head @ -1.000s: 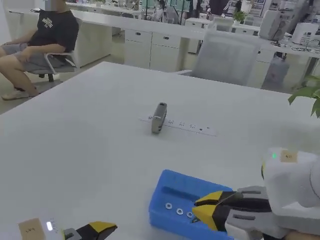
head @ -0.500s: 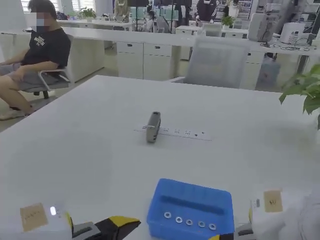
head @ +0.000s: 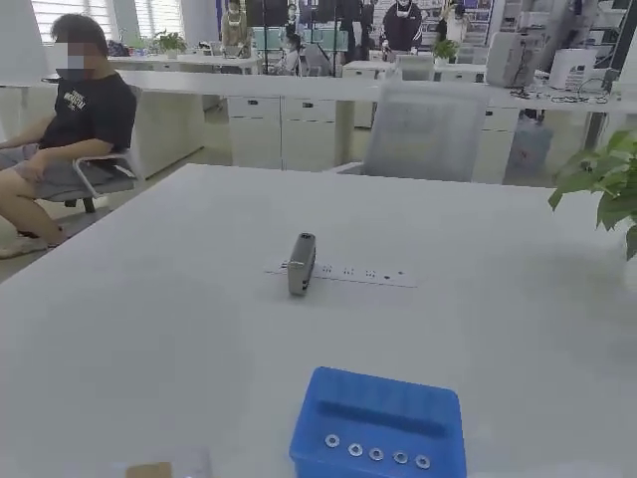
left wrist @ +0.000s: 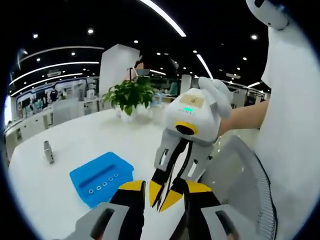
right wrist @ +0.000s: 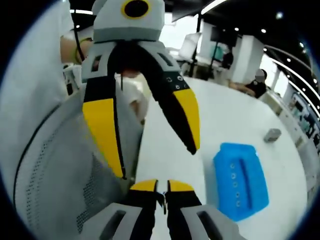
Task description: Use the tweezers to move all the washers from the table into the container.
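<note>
The blue container (head: 378,423) sits at the near edge of the white table (head: 199,299), with several washers (head: 376,453) in a row along its near side. It also lies left of the jaws in the left gripper view (left wrist: 100,177) and to the right in the right gripper view (right wrist: 240,180). The two grippers face each other, off the table's edge. My left gripper (left wrist: 165,187) is open with a wide gap, its jaws spread (right wrist: 156,160). My right gripper (right wrist: 163,187) is shut on a thin metal sliver, the tweezers (right wrist: 164,199); its yellow tips meet (left wrist: 162,200).
A grey block (head: 302,263) lies on a white power strip (head: 343,271) mid-table. A plant (head: 607,189) hangs over the right edge, a grey chair (head: 428,124) stands behind the table, and a person (head: 80,119) sits at far left. A mesh chair back (left wrist: 252,190) is beside the grippers.
The right gripper, which was over the container a second ago, has drawn back off the table. The left gripper has also pulled back. The head camera has tilted up.
</note>
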`<move>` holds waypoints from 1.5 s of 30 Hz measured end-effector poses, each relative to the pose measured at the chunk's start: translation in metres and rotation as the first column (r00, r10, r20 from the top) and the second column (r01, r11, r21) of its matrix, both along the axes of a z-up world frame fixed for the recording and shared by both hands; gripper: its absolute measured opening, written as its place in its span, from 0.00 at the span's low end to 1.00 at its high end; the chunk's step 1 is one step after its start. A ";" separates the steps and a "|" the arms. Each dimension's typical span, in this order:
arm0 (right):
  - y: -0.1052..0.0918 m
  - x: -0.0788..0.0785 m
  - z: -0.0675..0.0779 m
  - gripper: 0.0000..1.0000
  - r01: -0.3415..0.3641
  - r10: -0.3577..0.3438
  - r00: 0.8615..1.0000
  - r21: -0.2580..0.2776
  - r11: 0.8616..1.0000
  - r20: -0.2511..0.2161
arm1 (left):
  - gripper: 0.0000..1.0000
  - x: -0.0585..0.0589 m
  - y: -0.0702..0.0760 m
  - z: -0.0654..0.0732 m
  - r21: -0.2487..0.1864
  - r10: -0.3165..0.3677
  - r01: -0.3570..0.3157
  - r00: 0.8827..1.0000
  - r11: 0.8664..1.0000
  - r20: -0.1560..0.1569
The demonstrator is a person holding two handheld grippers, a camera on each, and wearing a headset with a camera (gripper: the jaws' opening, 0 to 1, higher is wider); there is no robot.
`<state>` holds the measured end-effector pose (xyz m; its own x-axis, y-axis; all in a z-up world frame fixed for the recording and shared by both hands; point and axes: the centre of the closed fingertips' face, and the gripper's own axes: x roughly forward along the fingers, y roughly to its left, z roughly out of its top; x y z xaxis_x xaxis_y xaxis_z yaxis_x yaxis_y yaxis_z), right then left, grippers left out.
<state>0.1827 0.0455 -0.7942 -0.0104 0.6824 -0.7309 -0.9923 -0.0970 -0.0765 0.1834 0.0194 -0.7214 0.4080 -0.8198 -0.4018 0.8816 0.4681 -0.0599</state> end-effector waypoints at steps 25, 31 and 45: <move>-0.022 -0.013 -0.006 0.03 -0.011 0.013 0.998 -0.041 0.999 0.054 | 0.00 -0.012 -0.038 -0.013 0.088 -0.206 0.204 0.979 0.975 0.007; -0.025 -0.006 -0.010 0.04 0.027 -0.025 0.999 -0.026 0.999 0.043 | 0.00 -0.008 -0.030 -0.016 0.115 -0.206 0.204 0.979 0.972 0.006; -0.017 0.001 -0.037 0.05 0.086 -0.086 0.996 0.015 0.996 0.017 | 0.00 -0.004 -0.003 -0.051 0.274 -0.220 0.218 0.975 0.937 -0.022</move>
